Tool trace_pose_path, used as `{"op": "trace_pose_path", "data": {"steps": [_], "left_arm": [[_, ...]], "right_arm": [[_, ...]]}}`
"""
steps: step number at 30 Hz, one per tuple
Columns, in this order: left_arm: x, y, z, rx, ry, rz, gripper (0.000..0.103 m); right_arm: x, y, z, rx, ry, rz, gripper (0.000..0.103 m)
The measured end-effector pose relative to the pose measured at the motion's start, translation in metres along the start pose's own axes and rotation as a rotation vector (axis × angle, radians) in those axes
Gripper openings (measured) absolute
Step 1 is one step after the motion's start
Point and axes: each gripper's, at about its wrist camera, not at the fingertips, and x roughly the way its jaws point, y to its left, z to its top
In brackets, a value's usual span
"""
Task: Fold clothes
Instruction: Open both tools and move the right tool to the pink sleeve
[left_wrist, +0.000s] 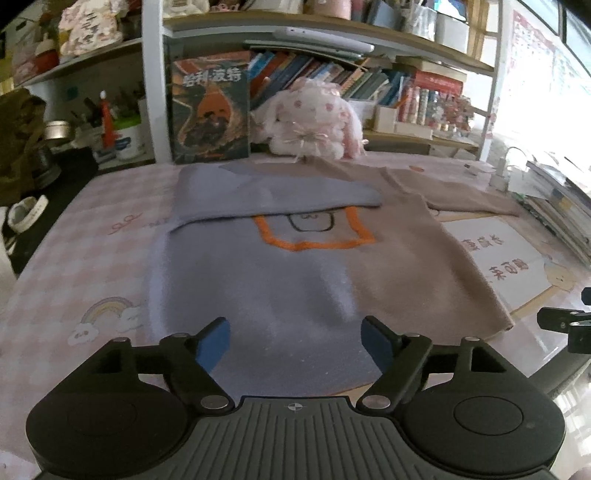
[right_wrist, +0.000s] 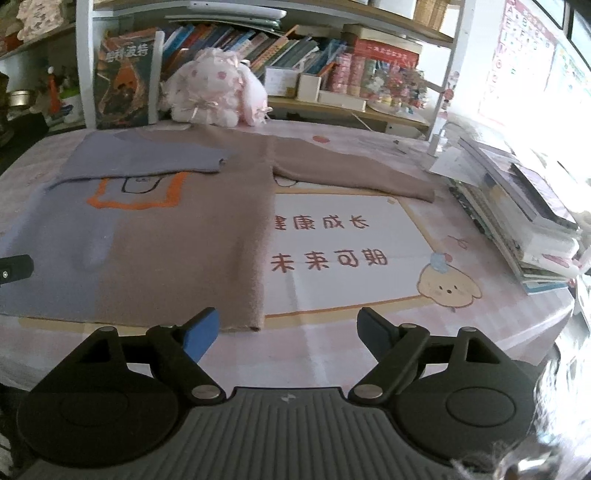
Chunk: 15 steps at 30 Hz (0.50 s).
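While it lies flat across the pink checked worktop (right_wrist: 332, 350), the sweater (left_wrist: 280, 280) runs lengthwise from its hem at the near edge to its neck by the shelves (left_wrist: 332, 33) at the back. Its half on the left of the picture is grey-blue and the other half tan, with an orange outline on the chest. The grey-blue sleeve (left_wrist: 280, 192) is folded across the chest, while the tan sleeve (right_wrist: 351, 173) stretches sideways over a printed mat (right_wrist: 351, 258). A pink plush rabbit (left_wrist: 314, 118) sits just behind the neck.

The left claw (left_wrist: 295, 341) tilts down over the grey-blue hem, its blue pads spread wide, nothing between them. The right claw (right_wrist: 288, 330) tilts down just off the tan hem corner, likewise released and empty.
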Motion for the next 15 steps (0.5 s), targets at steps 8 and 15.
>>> {"op": "trace_pose_path", "data": {"steps": [8, 15], "left_arm": [[0.017, -0.016, 0.011, 0.010, 0.013, -0.011, 0.083], [0.038, -0.043, 0.027, 0.017, 0.018, 0.026, 0.083]], "right_arm": [[0.008, -0.018, 0.003, 0.023, 0.011, -0.021, 0.083], [0.034, -0.046, 0.015, 0.043, 0.018, -0.009, 0.083]]}}
